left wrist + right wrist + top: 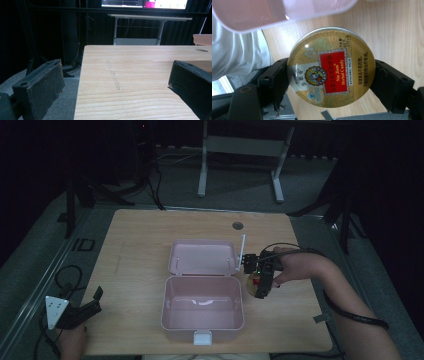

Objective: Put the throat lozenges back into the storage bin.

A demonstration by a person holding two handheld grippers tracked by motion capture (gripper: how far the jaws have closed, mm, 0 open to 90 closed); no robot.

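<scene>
The pink lunch box (202,307) stands open at the middle of the table (130,250), lid laid back, so carry the load over its right wall and lower it inside before you release. Your right gripper (261,281), just beside that wall, has its jaws pinching the round candy tin (331,67) across its rim; keep the tin level and the squeeze steady. Leave your left gripper (80,312) parked at the table's near left corner, jaws spread and empty.
</scene>
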